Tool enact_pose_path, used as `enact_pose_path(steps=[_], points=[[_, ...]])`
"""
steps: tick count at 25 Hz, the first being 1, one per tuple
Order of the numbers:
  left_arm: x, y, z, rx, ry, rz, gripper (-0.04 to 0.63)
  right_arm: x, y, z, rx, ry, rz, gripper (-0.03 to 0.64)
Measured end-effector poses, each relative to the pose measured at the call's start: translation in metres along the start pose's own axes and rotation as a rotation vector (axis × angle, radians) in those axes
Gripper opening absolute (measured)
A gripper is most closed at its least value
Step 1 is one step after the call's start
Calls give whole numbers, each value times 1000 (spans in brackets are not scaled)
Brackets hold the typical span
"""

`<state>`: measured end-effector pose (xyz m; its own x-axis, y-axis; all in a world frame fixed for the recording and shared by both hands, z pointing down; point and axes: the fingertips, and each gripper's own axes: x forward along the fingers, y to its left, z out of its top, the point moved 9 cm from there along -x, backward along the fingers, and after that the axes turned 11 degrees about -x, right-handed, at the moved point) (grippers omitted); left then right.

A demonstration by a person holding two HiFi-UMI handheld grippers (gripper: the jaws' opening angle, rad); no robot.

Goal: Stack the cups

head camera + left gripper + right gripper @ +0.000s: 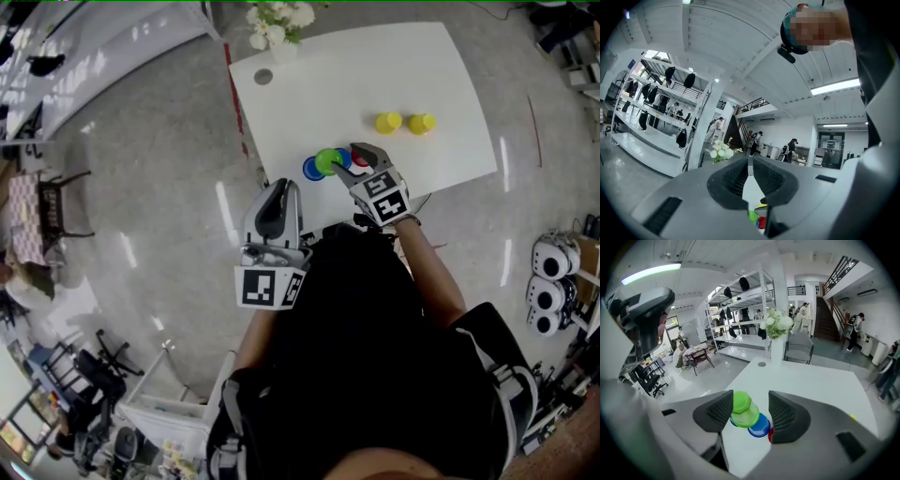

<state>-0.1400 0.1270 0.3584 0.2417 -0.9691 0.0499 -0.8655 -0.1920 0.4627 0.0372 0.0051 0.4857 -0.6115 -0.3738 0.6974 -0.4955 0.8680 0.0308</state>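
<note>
A green cup sits upside down on a blue cup near the front edge of the white table. My right gripper is open with the green cup between its jaws. The cup stands close to the left pad and apart from the right pad. A red cup lies just right of the stack, partly hidden by the jaw. Two yellow cups stand farther right. My left gripper is shut and empty, held off the table's front edge.
A vase of white flowers stands at the table's far left corner, with a small round disc beside it. Shiny floor surrounds the table. White round devices sit on the floor to the right.
</note>
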Motion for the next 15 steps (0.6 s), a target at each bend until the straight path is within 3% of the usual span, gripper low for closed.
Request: enact_pose_path(steps=[9,15], points=[[14,-11,-2,19,19,-27,51,-24,-53,-13,110,-59,-179,252],[33,-16,-4,15,42,-55,51,-35,-85,-31,186,-45,-269,252]])
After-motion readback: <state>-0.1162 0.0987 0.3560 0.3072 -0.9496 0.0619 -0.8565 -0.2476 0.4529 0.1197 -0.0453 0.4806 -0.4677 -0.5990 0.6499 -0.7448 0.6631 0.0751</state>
